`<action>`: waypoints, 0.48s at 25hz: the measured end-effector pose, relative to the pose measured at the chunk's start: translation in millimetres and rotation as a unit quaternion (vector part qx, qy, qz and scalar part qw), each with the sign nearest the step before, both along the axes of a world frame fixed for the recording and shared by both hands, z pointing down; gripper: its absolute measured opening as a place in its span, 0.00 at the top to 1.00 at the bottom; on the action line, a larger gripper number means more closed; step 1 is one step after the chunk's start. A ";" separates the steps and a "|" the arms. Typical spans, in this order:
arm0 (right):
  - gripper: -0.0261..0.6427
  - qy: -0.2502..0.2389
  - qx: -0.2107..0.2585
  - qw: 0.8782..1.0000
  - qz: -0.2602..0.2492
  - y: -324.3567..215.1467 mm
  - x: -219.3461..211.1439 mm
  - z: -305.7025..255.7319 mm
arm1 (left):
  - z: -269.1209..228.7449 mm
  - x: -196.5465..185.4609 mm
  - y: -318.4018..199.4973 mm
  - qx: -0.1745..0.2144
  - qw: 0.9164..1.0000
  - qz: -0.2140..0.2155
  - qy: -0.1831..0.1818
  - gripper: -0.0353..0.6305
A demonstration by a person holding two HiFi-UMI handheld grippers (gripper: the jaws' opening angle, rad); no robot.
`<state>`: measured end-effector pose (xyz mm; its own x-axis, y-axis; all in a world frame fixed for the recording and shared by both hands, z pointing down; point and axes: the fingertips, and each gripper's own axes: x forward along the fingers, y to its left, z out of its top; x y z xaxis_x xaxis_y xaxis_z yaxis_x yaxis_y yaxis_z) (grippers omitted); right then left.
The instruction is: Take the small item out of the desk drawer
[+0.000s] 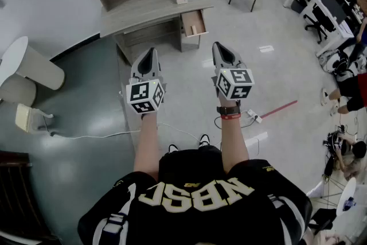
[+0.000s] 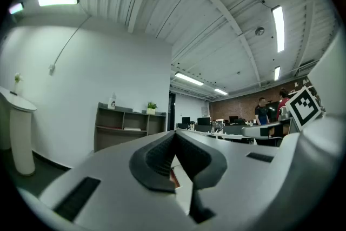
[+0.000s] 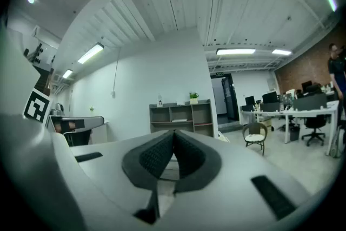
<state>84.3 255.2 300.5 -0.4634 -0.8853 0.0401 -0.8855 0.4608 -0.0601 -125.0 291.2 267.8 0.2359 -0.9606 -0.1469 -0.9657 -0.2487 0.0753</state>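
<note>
Drawer [image 1: 194, 22]: open, pulled out of the bench [image 1: 143, 11] front, long axis running from the bench toward the grippers. Any small item inside is too small to make out. Position: ahead of both grippers, well apart, slightly nearer the right one. Left gripper [image 1: 151, 52]: clenched, pads together, nothing between. Right gripper [image 1: 218, 46]: clenched, likewise empty. Both point toward the bench, above the floor [image 1: 189, 94].

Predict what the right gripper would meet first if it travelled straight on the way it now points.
Most likely the desk and its shelf unit. The right gripper, jaws shut, lines up with them, with only floor before. Depth is unclear.
</note>
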 end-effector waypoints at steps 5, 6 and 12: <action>0.95 -0.003 0.005 1.000 -0.012 -9.7 24.5 -2.1 | -2.9 24.4 -4.0 0.012 1.000 -0.008 0.001 0.94; 0.95 -0.005 0.006 1.000 -0.016 -12.1 28.3 -1.8 | -1.8 27.7 -6.2 0.011 1.000 -0.016 0.000 0.94; 0.95 -0.015 0.007 0.999 -0.037 -21.2 51.2 4.8 | 11.9 55.5 -15.9 -0.015 0.999 -0.047 -0.014 0.94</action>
<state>135.5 234.0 305.4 -0.5287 -0.8487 0.0126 -0.8467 0.5262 -0.0789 -69.5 275.3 279.7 0.1489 -0.9823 -0.1133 -0.9863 -0.1558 0.0544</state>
